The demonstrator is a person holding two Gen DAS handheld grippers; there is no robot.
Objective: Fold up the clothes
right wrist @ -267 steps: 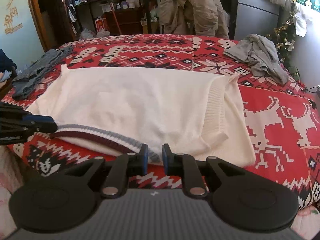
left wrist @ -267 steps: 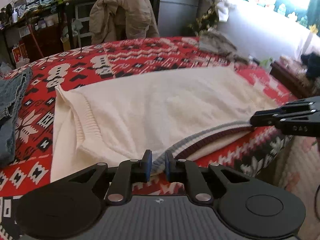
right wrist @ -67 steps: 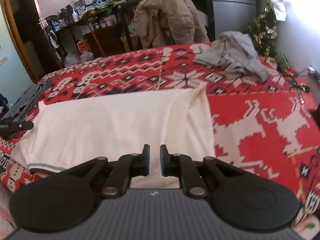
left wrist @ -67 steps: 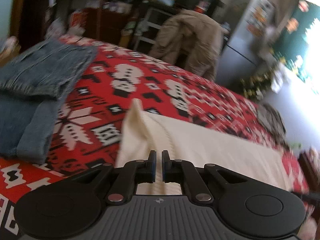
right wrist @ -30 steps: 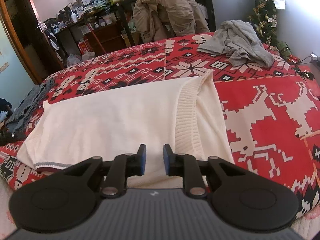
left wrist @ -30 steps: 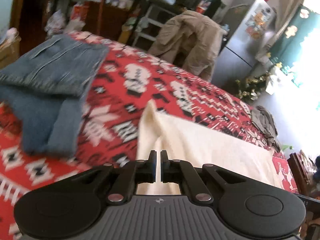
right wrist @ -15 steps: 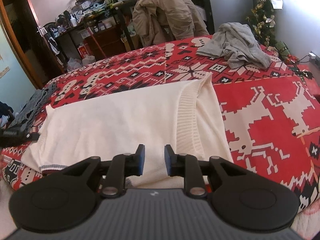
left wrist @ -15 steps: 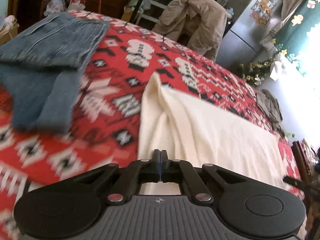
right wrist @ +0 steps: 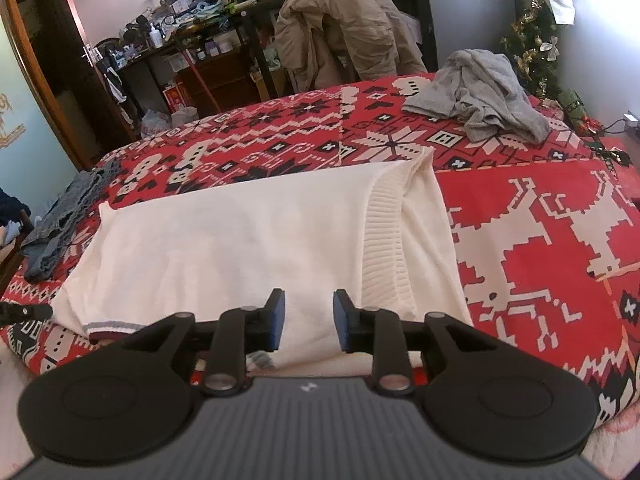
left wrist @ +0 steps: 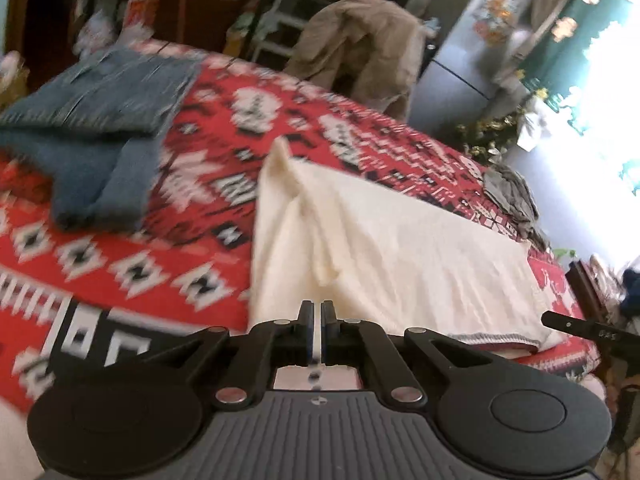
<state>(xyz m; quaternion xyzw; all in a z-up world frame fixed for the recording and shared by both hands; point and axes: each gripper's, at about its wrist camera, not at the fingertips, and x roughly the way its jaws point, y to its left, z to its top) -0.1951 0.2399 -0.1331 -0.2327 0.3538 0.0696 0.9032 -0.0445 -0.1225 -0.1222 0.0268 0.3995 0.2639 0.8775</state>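
A cream knit sweater lies flat on the red patterned bedspread, its striped hem at the near left and a ribbed band on the right. My right gripper hangs open over the sweater's near edge with nothing between its fingers. In the left wrist view the sweater runs off to the right. A raised ridge of its cloth leads into my left gripper, which is shut on the sweater's left edge. The view is blurred.
Folded blue jeans lie left of the sweater on the bedspread. A crumpled grey garment sits at the far right corner. A tan jacket hangs over a chair behind the bed, beside cluttered shelves.
My right gripper has opened wider over the sweater's near edge. My left gripper closed at the sweater's left edge and now holds a ridge of cloth; its view has swung.
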